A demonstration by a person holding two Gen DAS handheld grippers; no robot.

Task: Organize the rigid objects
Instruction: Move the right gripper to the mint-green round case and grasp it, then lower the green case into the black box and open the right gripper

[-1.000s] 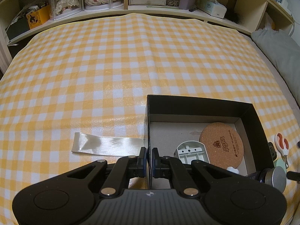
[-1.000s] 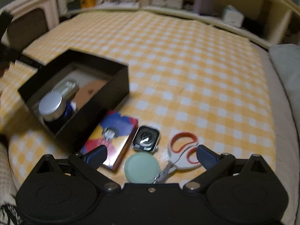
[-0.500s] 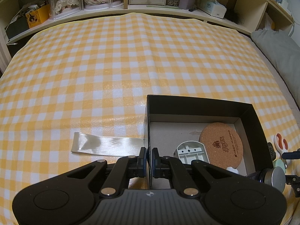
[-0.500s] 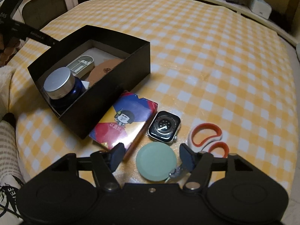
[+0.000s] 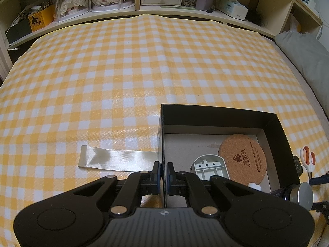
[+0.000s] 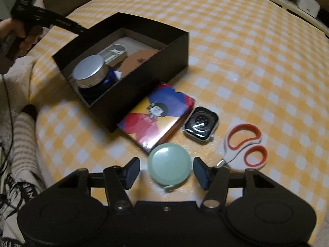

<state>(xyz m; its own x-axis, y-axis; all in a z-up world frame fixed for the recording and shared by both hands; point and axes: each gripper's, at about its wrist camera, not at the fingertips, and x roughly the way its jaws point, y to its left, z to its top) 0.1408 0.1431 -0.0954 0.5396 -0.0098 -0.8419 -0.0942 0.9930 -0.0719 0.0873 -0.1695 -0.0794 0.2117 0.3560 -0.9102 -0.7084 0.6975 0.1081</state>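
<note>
Right wrist: right gripper (image 6: 166, 171) closing around green disc (image 6: 169, 166); left gripper (image 5: 162, 175) clamps box wall (image 5: 163, 140).

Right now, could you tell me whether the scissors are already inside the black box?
No, the scissors lie on the checked cloth, outside the black box.

Checked tablecloth (image 5: 123, 72), grey pillow (image 5: 304, 55)

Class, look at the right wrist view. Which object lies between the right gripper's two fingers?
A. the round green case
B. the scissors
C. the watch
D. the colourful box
A: the round green case lies between the closing jaws of the right gripper, gaps showing at both pads.
</note>
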